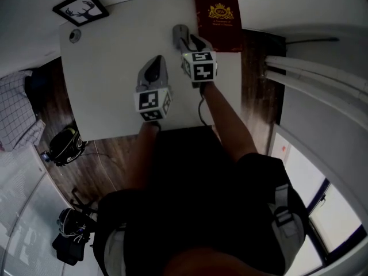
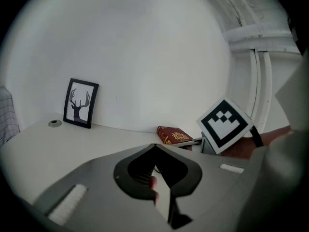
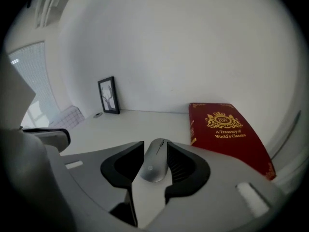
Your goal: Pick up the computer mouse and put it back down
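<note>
Soft daylight leaves the white counter bright and almost shadowless, while the person sits dim beside a glowing window. All views bulge fisheye-style, the gripper views with black corners, and the left tongs blur up close.

mouse: 1 | red book: 1 | framed picture: 1 | hand-held grippers: 2 | table: 1

The mouse is a slim, silver-grey oval with a scroll wheel near its far end. It lies flat on the white table, just beside the red book, lengthwise between the parted jaws of the right gripper, front end toward the wall.
</note>
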{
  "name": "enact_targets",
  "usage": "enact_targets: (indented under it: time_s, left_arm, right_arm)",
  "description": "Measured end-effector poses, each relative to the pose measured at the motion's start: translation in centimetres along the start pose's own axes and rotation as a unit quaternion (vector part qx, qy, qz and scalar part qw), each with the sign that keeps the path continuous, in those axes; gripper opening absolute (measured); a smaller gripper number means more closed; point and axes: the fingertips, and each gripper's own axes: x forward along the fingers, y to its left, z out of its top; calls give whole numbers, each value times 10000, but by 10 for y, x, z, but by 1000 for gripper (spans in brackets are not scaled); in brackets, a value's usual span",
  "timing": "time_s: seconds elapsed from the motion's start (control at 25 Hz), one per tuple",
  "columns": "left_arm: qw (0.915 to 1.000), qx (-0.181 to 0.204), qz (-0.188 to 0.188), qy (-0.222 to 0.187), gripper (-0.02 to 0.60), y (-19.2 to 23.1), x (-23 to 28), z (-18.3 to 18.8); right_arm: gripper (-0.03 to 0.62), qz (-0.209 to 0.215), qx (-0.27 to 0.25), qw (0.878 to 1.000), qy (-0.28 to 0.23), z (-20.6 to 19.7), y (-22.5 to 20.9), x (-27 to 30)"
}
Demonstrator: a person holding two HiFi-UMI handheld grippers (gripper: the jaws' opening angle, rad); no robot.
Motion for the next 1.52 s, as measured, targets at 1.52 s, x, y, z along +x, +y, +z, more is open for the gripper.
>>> enact_targets:
  time_s: [1.52]
  left_arm:
    - [9985, -300, 45, 467, 2, 60, 26, -24]
  right_arm:
    - [279, -436, 336, 9938, 965, -30, 17, 65]
